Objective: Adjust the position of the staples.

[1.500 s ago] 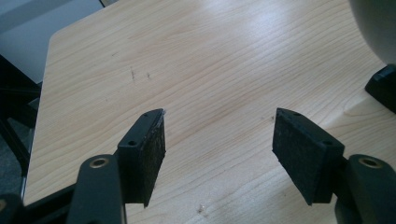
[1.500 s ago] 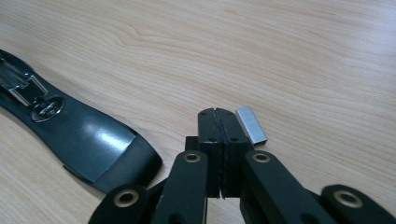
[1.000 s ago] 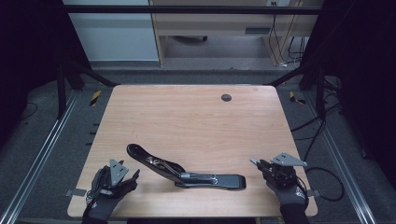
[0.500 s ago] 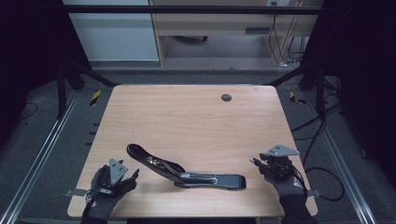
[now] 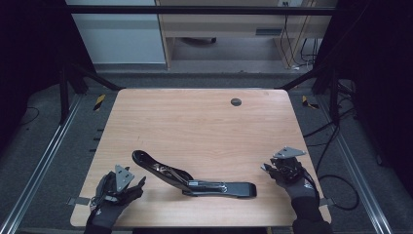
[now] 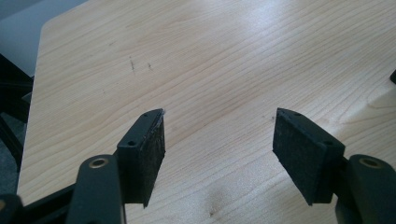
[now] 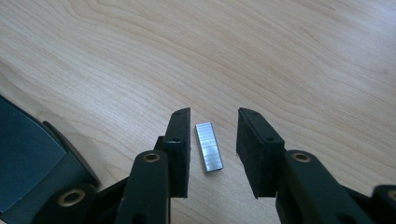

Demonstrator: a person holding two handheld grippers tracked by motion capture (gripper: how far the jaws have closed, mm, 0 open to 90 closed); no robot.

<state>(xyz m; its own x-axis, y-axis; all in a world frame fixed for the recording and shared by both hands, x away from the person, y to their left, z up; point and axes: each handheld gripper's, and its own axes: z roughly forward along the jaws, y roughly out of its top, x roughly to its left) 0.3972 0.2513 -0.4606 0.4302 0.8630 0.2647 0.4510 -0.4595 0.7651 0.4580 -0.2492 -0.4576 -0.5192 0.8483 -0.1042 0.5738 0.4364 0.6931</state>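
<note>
Looking down from the high view, we see the right gripper [image 5: 269, 168] has drifted outward from the opened black stapler [image 5: 195, 179] on the table [image 5: 204, 122]; its jaws have just been opening. Our left gripper [image 6: 218, 140] stands apart over bare wood. In the right gripper view, a silvery strip of staples [image 7: 208, 146] lies flat between the parted, untouching pads [image 7: 180, 140], apparently released and not yet loaded.

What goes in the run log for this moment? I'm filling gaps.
stapler: open, on table | staple strip: flat between right gripper jaws, ungripped | left gripper: open, empty
</note>
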